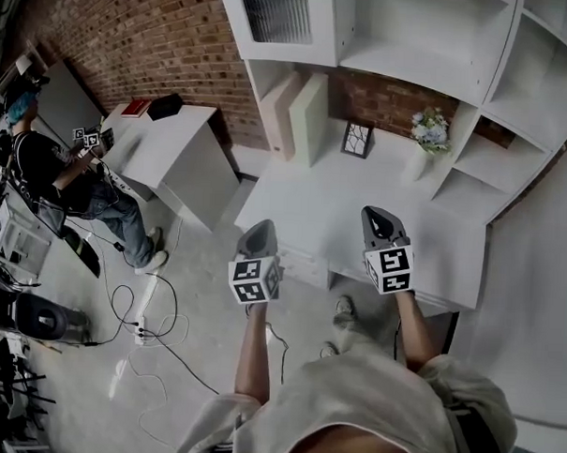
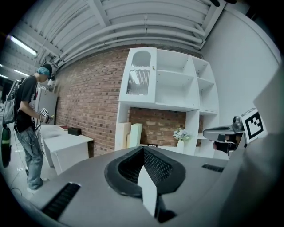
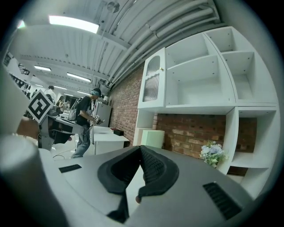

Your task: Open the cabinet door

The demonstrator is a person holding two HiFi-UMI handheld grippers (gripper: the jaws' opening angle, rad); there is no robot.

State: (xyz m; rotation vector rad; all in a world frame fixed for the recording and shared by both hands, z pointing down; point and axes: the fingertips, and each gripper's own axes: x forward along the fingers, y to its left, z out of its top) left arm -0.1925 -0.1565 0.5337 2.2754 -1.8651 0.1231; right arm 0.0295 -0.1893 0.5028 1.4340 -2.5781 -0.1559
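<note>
- Left gripper point(image 2: 143, 148): jaws together at the tips, nothing between them. It is held roughly level and aimed at the shelf unit point(image 1: 413, 48).
- Right gripper point(image 3: 140, 148): jaws closed tip to tip and empty. It sits beside the left one and points the same way.
- Cabinet door point(image 2: 140, 75): ahead of and well above both grippers, in the upper left bay of the shelf unit. It is shut and neither gripper is near it.
- Handling, judged: the door is a white frame around a ribbed glass pane with an arched top. It looks stiff and light and should swing easily, but the pane is fragile, so pushing on the glass is best avoided.
- Grip point, judged: a small knob point(image 3: 161, 68) shows on the door's right edge, high up. That is the place to pinch. The jaws must open first, then pull outward along the door's arc. The hinges, presumably on the left edge, cannot be made out.
- Below and ahead of the grippers: a white counter point(image 1: 303, 203), mostly bare. A vase of flowers point(image 1: 430, 132) stands ahead on the right. Two pale boards point(image 1: 298, 114) lean ahead on the left, under the door.
- Behind the counter: a brick wall point(image 1: 142, 36).
- Room, far left of the grippers: a white desk point(image 1: 165, 145), a person point(image 1: 42, 163) holding their own grippers, and cables point(image 1: 138, 327) lying across the floor.
</note>
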